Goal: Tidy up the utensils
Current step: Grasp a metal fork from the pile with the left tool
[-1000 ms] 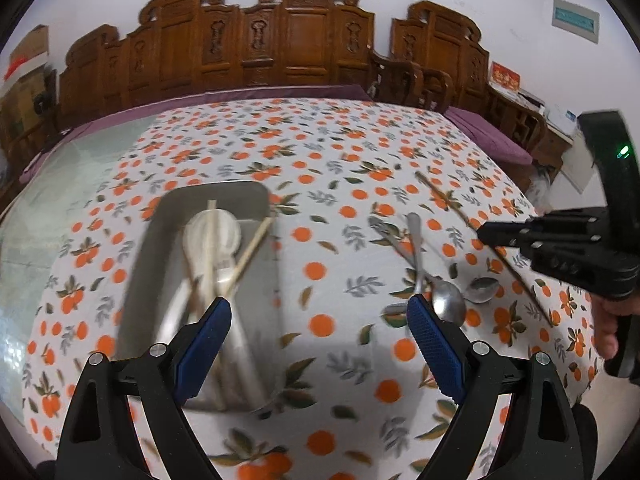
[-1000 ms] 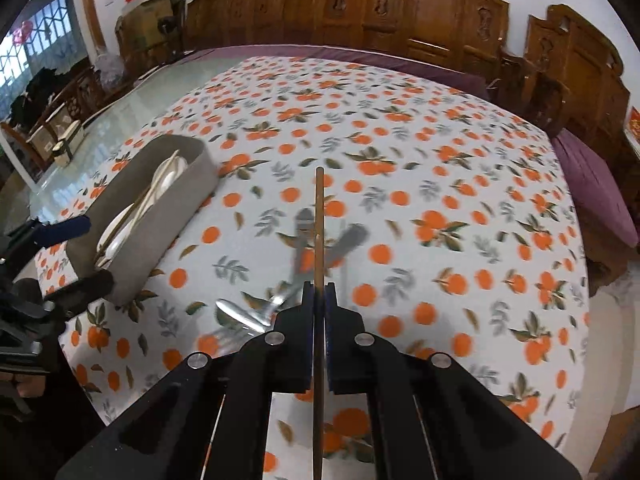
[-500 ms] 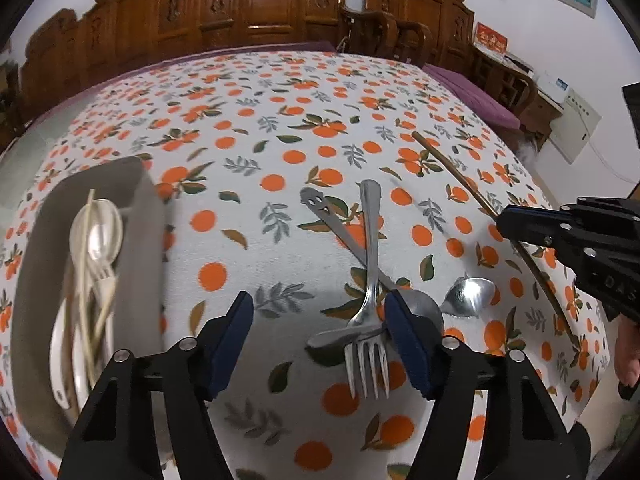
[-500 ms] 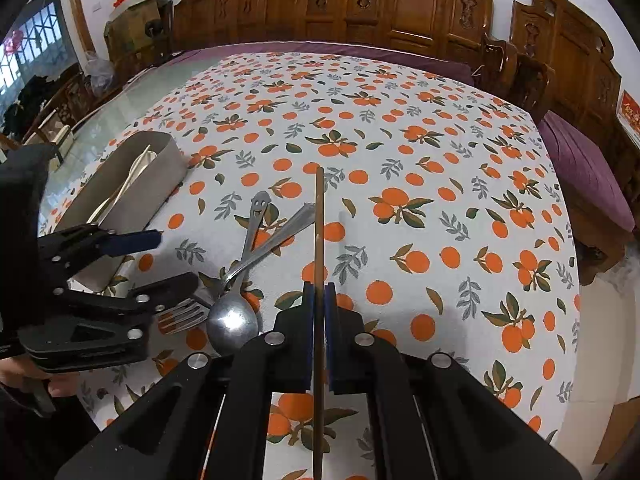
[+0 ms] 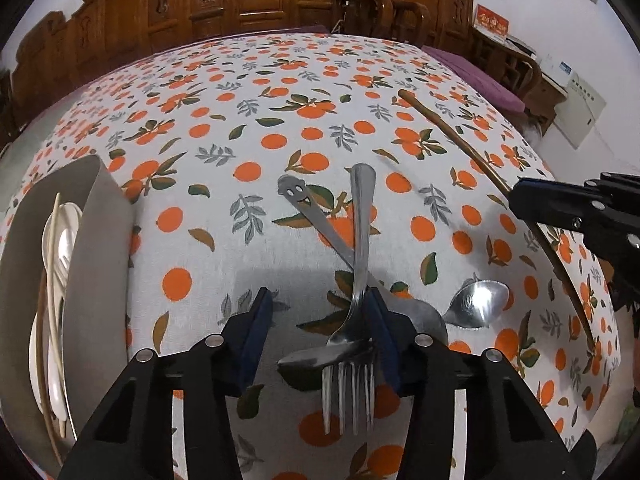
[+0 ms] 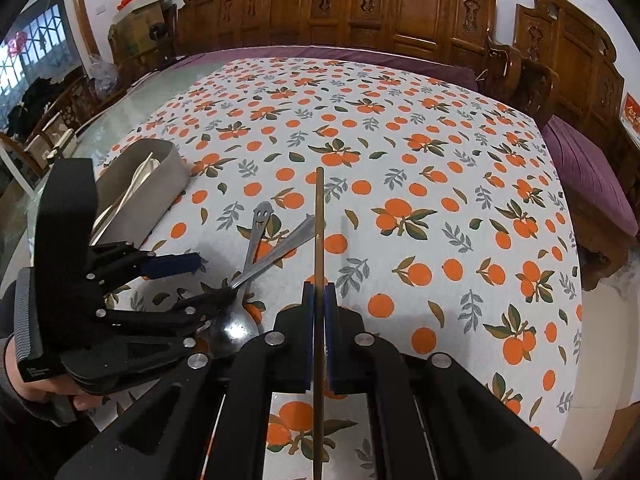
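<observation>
A steel fork (image 5: 360, 264) lies crossed over a smiley-handled spoon (image 5: 316, 220) on the orange-print cloth; a second spoon bowl (image 5: 478, 306) lies to the right. My left gripper (image 5: 318, 312) is open low over the fork's neck, its right pad next to it. My right gripper (image 6: 319, 296) is shut on a brown chopstick (image 6: 319, 232), held above the cloth; it also shows in the left wrist view (image 5: 460, 140). The left gripper appears in the right wrist view (image 6: 200, 280).
A grey tray (image 5: 96, 248) at the left holds white spoons and chopsticks; it also shows in the right wrist view (image 6: 160, 172). Carved wooden chairs (image 6: 360, 8) ring the table. The table edge drops off on the right.
My left gripper has swung right from over the tray and dropped to the fork and spoons. My right gripper has kept the chopstick, shifting little.
</observation>
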`<state>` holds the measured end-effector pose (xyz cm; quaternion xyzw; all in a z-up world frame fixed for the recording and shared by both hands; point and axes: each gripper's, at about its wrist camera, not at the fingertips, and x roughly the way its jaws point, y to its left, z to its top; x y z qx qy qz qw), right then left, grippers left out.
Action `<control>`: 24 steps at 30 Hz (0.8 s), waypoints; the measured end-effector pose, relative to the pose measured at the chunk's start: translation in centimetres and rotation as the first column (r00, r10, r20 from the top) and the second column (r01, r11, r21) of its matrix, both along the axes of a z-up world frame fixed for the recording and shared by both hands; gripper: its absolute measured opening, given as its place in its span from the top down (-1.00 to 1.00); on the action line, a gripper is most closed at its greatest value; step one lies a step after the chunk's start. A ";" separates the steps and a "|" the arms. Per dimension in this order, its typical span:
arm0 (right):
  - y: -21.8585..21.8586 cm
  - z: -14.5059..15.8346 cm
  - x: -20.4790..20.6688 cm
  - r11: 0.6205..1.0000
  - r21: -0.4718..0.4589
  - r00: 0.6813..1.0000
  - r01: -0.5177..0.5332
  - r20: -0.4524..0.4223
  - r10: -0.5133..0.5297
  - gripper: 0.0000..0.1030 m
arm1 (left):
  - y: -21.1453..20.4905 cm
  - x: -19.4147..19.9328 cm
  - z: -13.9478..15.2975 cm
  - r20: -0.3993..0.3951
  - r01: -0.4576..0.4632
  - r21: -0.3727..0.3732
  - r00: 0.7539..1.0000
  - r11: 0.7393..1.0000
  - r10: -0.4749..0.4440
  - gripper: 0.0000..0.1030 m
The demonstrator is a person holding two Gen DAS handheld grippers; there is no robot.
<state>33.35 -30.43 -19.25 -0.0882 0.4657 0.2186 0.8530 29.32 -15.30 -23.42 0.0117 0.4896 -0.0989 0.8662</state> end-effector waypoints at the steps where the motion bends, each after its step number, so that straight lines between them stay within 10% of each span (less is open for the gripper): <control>1: 0.1 0.0 0.0 1.000 -0.002 1.000 -0.001 0.001 0.001 0.88 | -0.1 0.1 0.0 0.000 -0.001 0.003 1.000 1.000 0.001 0.16; 16: -0.4 -1.0 -0.3 1.000 -0.017 1.000 0.009 -0.016 -0.010 0.88 | -0.4 1.8 0.0 0.006 0.003 0.021 1.000 1.000 -0.003 0.88; 24: 0.1 -1.4 -0.3 1.000 -0.023 1.000 0.007 -0.026 -0.008 0.88 | 0.9 1.8 0.5 0.000 -0.005 -0.016 1.000 1.000 0.005 0.89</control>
